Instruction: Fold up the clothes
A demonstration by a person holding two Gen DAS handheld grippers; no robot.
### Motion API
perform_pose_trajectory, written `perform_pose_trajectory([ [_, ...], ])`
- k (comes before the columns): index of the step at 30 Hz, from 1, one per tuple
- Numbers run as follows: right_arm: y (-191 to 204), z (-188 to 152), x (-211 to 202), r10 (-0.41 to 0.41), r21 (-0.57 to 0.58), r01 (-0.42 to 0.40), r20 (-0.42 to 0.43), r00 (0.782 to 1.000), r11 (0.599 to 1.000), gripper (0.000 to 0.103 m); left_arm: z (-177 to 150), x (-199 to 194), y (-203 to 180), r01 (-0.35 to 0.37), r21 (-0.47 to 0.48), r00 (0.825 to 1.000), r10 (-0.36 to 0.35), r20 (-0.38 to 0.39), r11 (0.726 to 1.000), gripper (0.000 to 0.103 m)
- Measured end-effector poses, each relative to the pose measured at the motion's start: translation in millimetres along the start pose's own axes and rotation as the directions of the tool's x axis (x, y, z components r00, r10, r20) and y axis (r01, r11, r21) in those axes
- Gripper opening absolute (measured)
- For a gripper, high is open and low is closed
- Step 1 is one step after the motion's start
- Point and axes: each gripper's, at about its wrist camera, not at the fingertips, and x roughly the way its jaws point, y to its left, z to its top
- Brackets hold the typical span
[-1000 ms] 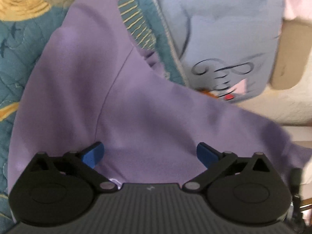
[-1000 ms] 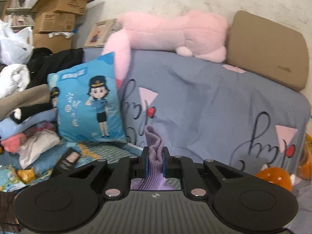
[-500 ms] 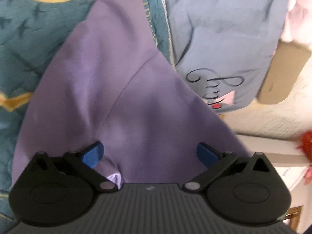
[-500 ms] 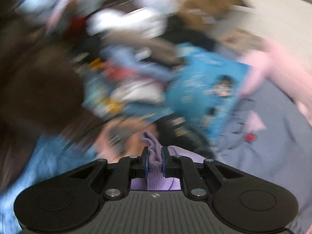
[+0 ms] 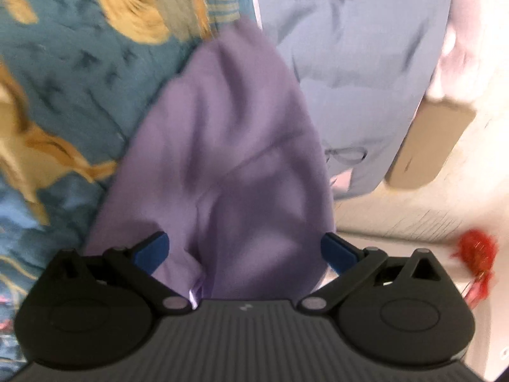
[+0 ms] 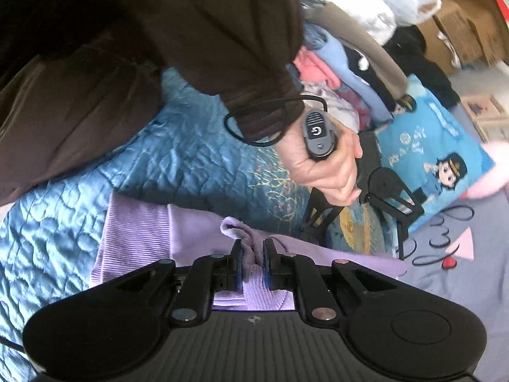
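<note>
A lilac garment (image 5: 229, 133) hangs bunched in front of my left gripper (image 5: 245, 250). That gripper's blue fingertips (image 5: 152, 250) stand wide apart on either side of the cloth without pressing it. In the right wrist view the same lilac garment (image 6: 143, 238) lies partly on the teal quilt (image 6: 159, 165). My right gripper (image 6: 253, 261) is shut on a ribbed fold of it, which sticks up between the pads. A person's hand (image 6: 324, 172) in a brown sleeve (image 6: 222, 31) holds the left gripper (image 6: 381, 197) just beyond the garment.
A grey-blue printed blanket (image 6: 445, 286) covers the bed to the right, with a blue cartoon pillow (image 6: 439, 146) on it. Behind are a pile of clothes (image 6: 343, 63) and cardboard boxes (image 6: 461, 22). A tan cushion (image 5: 429, 146) leans against the wall.
The right gripper rolled and tipped down from facing the bedhead to facing the quilt, still clamped on the lilac fold. In the left view the garment has drawn in from a wide spread to a narrow bunch.
</note>
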Motion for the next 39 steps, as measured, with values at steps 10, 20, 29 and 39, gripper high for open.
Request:
perform_pose_trajectory([
  [10, 20, -3, 12, 0.044, 0.013, -0.044, -0.009, 0.999, 0.999, 0.012, 7, -44, 8, -0.030, -0.028, 0.997, 0.032, 0.077, 0.999, 0.103],
  [20, 2, -14, -11, -0.028, 0.060, 0.031, -0.058, 0.998, 0.998, 0.012, 15, 9, -52, -0.165, 0.090, 0.986, 0.163, 0.031, 0.982, 0.103],
  [29, 4, -18, 5, 0.108, 0.300, -0.097, -0.020, 0.994, 0.949, 0.012, 18, 52, -86, -0.469, 0.172, 0.883, 0.458, 0.099, 0.866, 0.103],
  [39, 24, -27, 9, 0.154, 0.524, -0.134, 0.005, 0.988, 0.841, 0.040, -8, 50, -95, -0.508, 0.310, 0.857, 0.509, 0.083, 0.804, 0.103],
])
